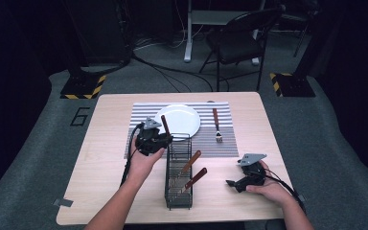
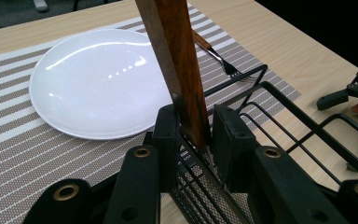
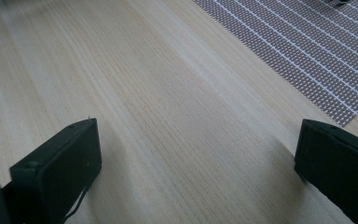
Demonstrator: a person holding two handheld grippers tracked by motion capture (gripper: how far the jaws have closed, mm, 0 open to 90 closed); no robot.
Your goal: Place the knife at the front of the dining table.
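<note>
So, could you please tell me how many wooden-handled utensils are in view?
4. One stands between the left gripper fingers at the wire rack's far end, two lean inside the rack, and a fork lies on the striped placemat right of the plate.

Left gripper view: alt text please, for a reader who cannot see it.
The left gripper has its two black jaws around a brown wooden utensil handle standing up from a black wire caddy. Behind lie a round white plate and a wooden-handled fork on a striped placemat.
</note>
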